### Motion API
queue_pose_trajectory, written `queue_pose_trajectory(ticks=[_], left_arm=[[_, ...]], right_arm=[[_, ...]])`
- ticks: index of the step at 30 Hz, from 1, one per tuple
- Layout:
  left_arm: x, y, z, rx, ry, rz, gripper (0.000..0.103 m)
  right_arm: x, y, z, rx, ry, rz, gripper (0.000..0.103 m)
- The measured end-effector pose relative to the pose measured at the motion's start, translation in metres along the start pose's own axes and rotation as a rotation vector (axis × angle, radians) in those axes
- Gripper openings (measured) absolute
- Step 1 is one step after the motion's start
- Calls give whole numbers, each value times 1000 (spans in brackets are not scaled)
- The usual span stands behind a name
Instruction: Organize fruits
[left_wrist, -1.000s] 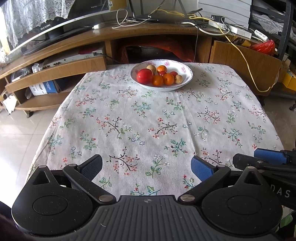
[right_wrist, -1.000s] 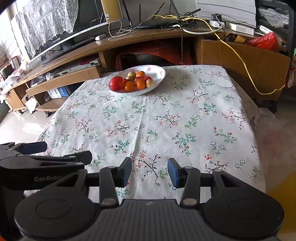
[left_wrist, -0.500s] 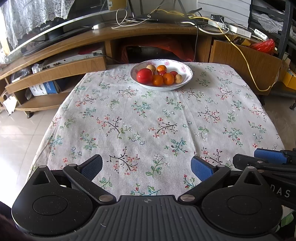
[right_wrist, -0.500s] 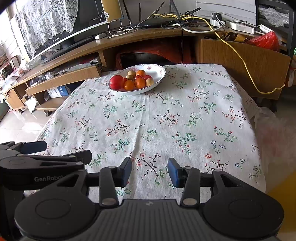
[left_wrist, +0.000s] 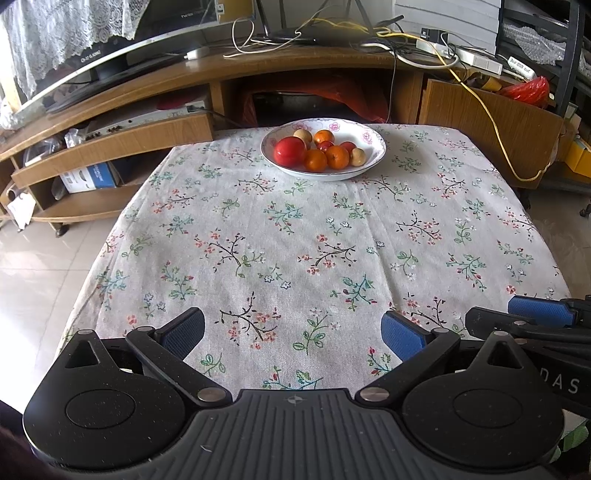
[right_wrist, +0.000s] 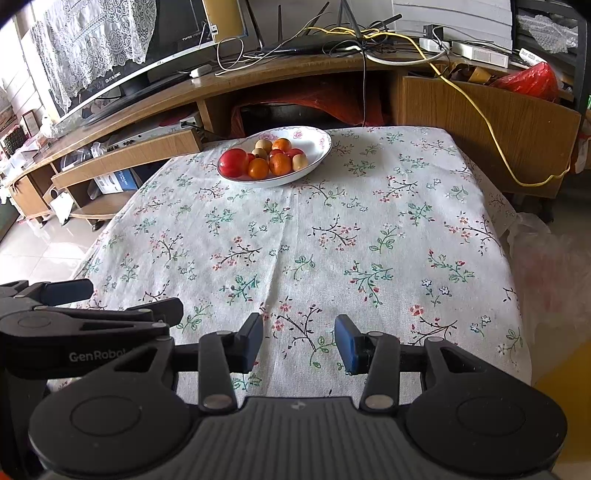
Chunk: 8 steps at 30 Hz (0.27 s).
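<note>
A white floral bowl (left_wrist: 373, 158) (right_wrist: 317, 158) stands at the far edge of the table and holds a big red fruit (left_wrist: 290, 151) (right_wrist: 233, 162), several oranges (left_wrist: 337, 157) (right_wrist: 279, 164), small red fruits and pale round ones (left_wrist: 358, 157). My left gripper (left_wrist: 291, 330) is wide open and empty over the table's near edge. My right gripper (right_wrist: 298, 341) is open and empty, also at the near edge, far from the bowl. Each gripper shows at the side of the other's view.
The table carries a floral cloth (left_wrist: 295, 240). Behind it stands a wooden TV cabinet (left_wrist: 147, 92) with a monitor, cables and a yellow cord (left_wrist: 491, 122). Tiled floor (left_wrist: 33, 266) lies to the left. A plastic bag (right_wrist: 546, 266) sits at the table's right.
</note>
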<state>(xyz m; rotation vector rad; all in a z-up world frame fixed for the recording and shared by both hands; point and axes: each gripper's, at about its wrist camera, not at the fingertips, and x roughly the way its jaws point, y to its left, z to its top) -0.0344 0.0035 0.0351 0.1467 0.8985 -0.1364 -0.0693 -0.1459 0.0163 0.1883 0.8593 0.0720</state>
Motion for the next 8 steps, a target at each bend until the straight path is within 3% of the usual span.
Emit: queue_pose_trajectory(ticks=[8], left_arm=[[0, -1, 0, -2, 1, 0, 103]], right_arm=[[0, 0, 1, 0, 0, -1, 36]])
